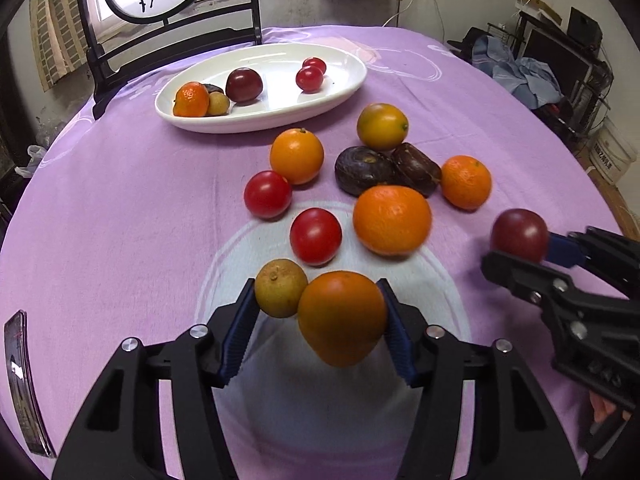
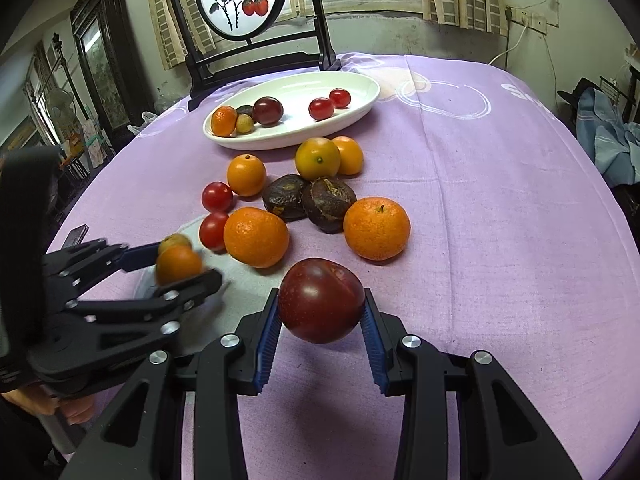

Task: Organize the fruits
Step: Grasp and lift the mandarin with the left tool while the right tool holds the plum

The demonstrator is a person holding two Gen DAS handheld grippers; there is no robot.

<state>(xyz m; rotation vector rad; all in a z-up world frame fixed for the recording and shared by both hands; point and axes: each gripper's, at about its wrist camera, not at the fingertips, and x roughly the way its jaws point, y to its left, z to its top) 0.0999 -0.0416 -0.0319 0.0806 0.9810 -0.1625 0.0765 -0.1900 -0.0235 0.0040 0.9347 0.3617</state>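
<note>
My left gripper (image 1: 316, 312) is shut on an orange fruit (image 1: 342, 316), with a small tan fruit (image 1: 281, 288) pressed between that fruit and the left finger. My right gripper (image 2: 320, 312) is shut on a dark red plum (image 2: 320, 300), held just above the purple cloth; it shows in the left wrist view (image 1: 519, 235) too. A white oval plate (image 1: 344, 92) at the back holds several fruits. Loose oranges (image 1: 392, 219), red tomatoes (image 1: 315, 236) and two dark brown fruits (image 1: 362, 170) lie between the grippers and the plate.
A round table with a purple cloth (image 2: 500, 200). A black-framed round painted screen (image 2: 242, 0) stands behind the plate. A dark flat object (image 1: 24, 380) lies at the table's left edge. Clutter and a white bucket (image 1: 612, 156) stand off to the right.
</note>
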